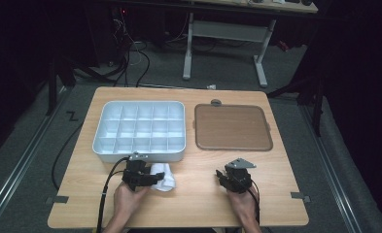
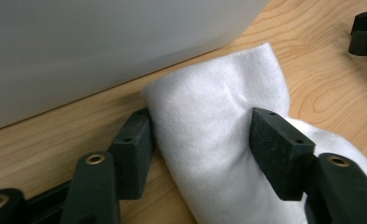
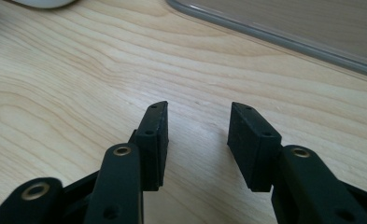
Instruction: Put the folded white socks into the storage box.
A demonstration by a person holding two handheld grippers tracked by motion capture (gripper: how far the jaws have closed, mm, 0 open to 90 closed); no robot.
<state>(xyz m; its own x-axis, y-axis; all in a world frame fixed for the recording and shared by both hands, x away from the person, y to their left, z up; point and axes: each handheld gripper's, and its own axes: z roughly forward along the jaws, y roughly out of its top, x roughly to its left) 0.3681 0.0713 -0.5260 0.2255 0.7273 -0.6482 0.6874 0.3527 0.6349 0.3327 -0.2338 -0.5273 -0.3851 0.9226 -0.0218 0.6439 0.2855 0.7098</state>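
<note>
cloth [image 1: 163, 176] before divided tray [image 1: 139, 151]; lid [image 1: 232, 127] right of tray | all on table [image 1: 198, 204]

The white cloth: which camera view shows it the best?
The left gripper view: the white cloth is close there, lying folded between the left gripper jaws. The high view shows it small, beside the grey tray. The right gripper view shows a white bit, too little to tell.
</note>
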